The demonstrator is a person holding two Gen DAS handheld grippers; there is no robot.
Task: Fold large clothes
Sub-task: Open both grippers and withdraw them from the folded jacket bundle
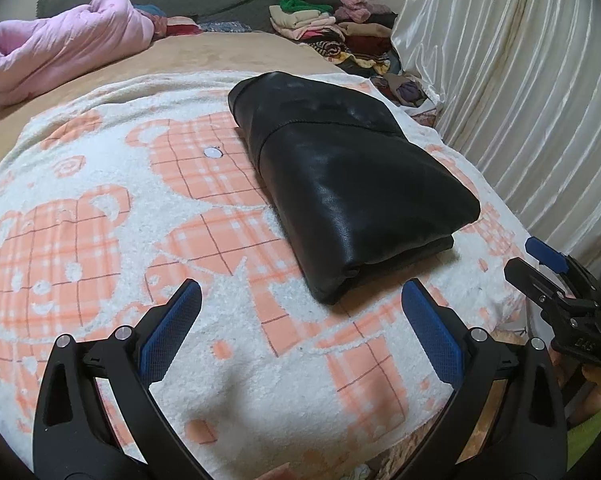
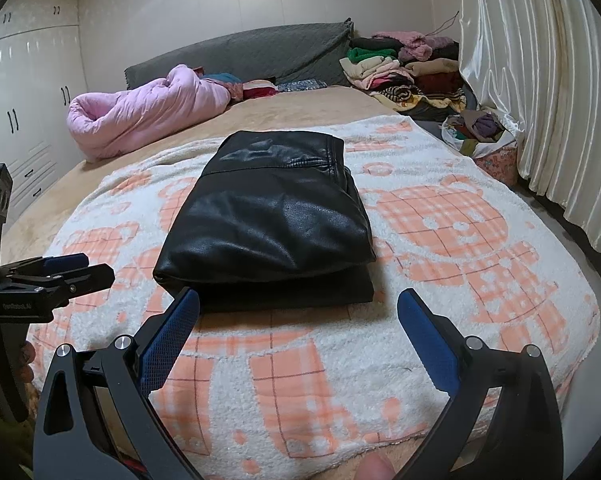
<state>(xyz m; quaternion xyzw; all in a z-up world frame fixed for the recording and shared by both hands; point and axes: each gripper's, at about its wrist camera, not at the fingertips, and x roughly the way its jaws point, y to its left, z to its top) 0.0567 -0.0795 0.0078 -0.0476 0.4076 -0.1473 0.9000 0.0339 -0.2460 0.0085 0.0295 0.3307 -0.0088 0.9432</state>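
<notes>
One black leather garment (image 2: 266, 220), folded into a glossy rectangular bundle, on fleecy bear-print blanket (image 2: 440, 280) (both hand-held grippers, left (image 1: 300, 300) and right (image 2: 298, 308), released, empty).

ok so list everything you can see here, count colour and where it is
folded leather garment: one, black, lying on the bear blanket mid-bed
bear blanket: one, white with orange checked bears, spread over the near part of the bed
bed cover: one, tan, under the blanket
quilt: one, pink, bundled at the far left of the bed
headboard cushion: one, grey, along the far end
clothes pile: many pieces, mixed colours, stacked at the far right corner
bag of clothes: one, mixed colours, by the curtain
curtain: one, cream satin, right side
wardrobe: white doors with dark handles, left wall
left tool: one, black with blue pads, open, empty, near the bed's front edge
right tool: one, same colours, open, empty, just before the garment
</notes>
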